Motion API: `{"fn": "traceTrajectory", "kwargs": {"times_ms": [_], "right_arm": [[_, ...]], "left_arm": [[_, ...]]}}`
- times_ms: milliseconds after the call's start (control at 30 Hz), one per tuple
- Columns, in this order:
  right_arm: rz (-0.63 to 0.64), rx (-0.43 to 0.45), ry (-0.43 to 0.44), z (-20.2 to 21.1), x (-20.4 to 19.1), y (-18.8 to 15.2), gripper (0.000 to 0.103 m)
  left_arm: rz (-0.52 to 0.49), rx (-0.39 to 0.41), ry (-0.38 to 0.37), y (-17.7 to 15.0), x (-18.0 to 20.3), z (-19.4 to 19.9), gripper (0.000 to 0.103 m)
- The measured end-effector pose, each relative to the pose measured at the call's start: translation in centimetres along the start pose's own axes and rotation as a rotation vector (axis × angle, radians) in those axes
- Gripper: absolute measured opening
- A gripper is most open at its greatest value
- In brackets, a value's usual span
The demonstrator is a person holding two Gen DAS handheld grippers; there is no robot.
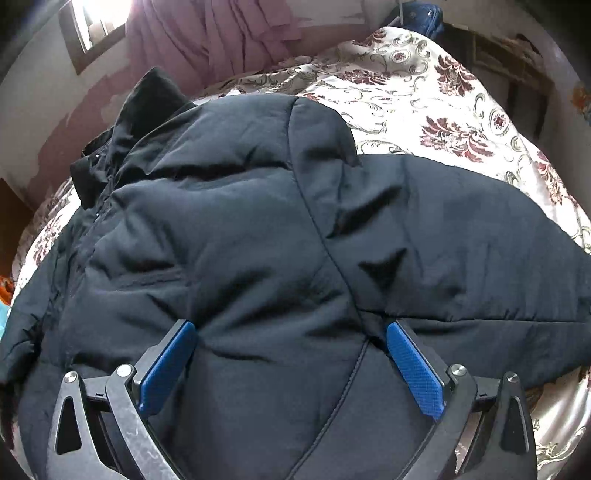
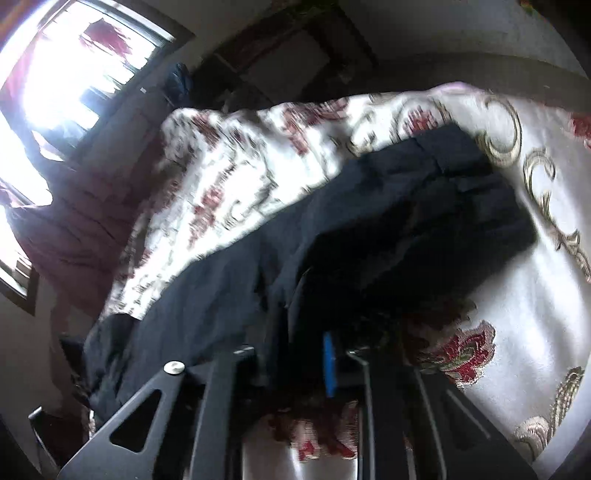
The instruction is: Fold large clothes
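A large black padded jacket (image 1: 240, 221) lies spread on a bed with a white, floral-patterned bedspread (image 1: 424, 92). Its collar points to the upper left and one sleeve (image 1: 461, 240) stretches out to the right. My left gripper (image 1: 290, 326) hovers just over the jacket's body near the armpit seam, its blue pads wide apart, so it is open. In the blurred right wrist view, my right gripper (image 2: 295, 350) has its fingers close together, shut on dark fabric at the edge of the jacket (image 2: 388, 240), which trails away across the bedspread (image 2: 240, 166).
A purple curtain (image 1: 207, 40) hangs behind the bed beside a bright window (image 1: 92, 22). Dark furniture (image 1: 509, 62) stands past the bed's far right corner, with a blue item (image 1: 424, 14) near it. The window (image 2: 74, 74) glares in the right wrist view.
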State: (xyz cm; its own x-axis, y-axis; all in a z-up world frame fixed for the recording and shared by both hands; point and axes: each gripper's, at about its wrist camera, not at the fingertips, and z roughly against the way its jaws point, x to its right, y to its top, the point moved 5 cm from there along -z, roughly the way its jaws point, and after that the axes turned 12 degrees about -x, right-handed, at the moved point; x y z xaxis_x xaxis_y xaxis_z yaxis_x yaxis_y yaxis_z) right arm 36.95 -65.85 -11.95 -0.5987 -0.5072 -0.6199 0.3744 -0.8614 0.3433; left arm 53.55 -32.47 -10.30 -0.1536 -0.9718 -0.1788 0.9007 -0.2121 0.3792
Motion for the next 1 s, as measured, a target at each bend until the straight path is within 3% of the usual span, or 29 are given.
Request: {"fn": "traceTrajectory", "kwargs": {"times_ms": [67,167,233,367,467,600,733,833,900,1000], "right_arm": [[0.038,0.055,0.035,1.5,-1.6,0.1,0.011],[0.118,0.150,0.108,4.4,-4.8,0.1,0.009],[0.218,0.210,0.158,6.6,-8.0,-0.7,0.009],[0.498,0.252,0.245,10.0,-16.4,-4.9,0.009],[0.787,0.275,0.240,11.3,-23.0,-11.0,0.009],[1.217,0.168,0.183,9.0,-29.2,-22.6,0.009],[1.460,0.016,0.075,4.9,-30.6,-31.1,0.011],[1.534,-0.142,0.053,3.0,-29.7,-34.7,0.028],[1.575,-0.223,0.078,2.7,-28.8,-35.8,0.057],[1.607,-0.276,0.148,4.3,-27.7,-35.3,0.061]], "left_arm": [[0.027,0.041,-0.082,0.0,-0.6,0.9,0.103],[0.116,0.129,-0.280,-0.5,-3.2,4.1,0.103],[0.125,0.143,-0.323,-1.0,-4.6,5.7,0.103],[0.115,0.154,-0.295,-2.9,-9.3,9.0,0.103],[0.134,0.130,-0.246,-4.6,-13.6,10.1,0.103],[0.208,0.118,-0.222,-7.0,-19.6,11.2,0.103],[0.327,0.124,-0.220,-10.9,-26.1,11.7,0.103],[0.401,0.117,-0.260,-13.5,-29.2,10.9,0.103],[0.439,0.119,-0.300,-15.1,-30.6,10.0,0.103],[0.448,0.112,-0.349,-16.1,-30.5,8.5,0.103]]}}
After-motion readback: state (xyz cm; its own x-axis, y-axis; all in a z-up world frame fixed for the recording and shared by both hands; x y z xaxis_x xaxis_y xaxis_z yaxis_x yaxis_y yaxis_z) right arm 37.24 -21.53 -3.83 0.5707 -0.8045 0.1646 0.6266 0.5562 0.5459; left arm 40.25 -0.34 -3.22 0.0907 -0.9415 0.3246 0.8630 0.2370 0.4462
